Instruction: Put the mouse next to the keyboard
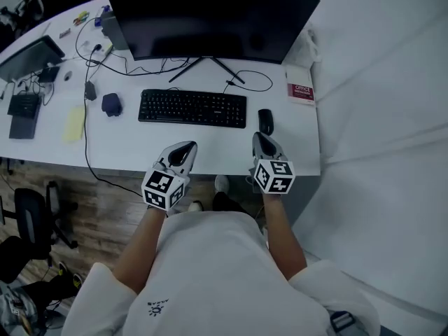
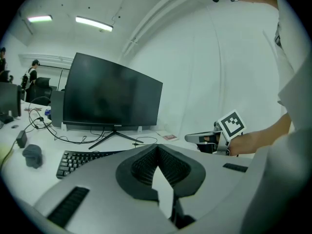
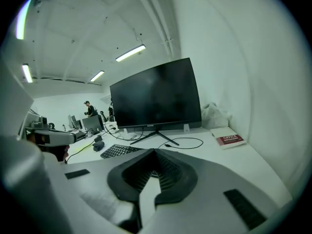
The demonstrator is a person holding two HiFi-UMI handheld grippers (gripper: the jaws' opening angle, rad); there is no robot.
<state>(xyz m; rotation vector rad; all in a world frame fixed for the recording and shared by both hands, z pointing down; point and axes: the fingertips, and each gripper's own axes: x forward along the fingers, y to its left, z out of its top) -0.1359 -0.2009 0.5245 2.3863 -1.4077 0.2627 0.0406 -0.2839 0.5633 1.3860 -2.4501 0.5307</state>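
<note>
A black mouse [image 1: 265, 121] lies on the white desk [image 1: 126, 145], just right of the black keyboard [image 1: 192, 108]. My right gripper [image 1: 261, 137] hovers over the desk's front edge, its tips a little short of the mouse, jaws shut with nothing between them. My left gripper [image 1: 187, 146] hangs at the front edge below the keyboard's right half, also shut and empty. In the left gripper view the keyboard [image 2: 80, 160] shows beyond the shut jaws, and the right gripper [image 2: 195, 138] is off to the right. The right gripper view hides the mouse behind the gripper's own body.
A large dark monitor [image 1: 210, 16] stands behind the keyboard, with cables around its foot. A red book [image 1: 302, 92] lies at the desk's right end. A dark blue object [image 1: 111, 104] and a yellow item [image 1: 74, 123] lie left of the keyboard. An office chair [image 1: 31, 215] stands at lower left.
</note>
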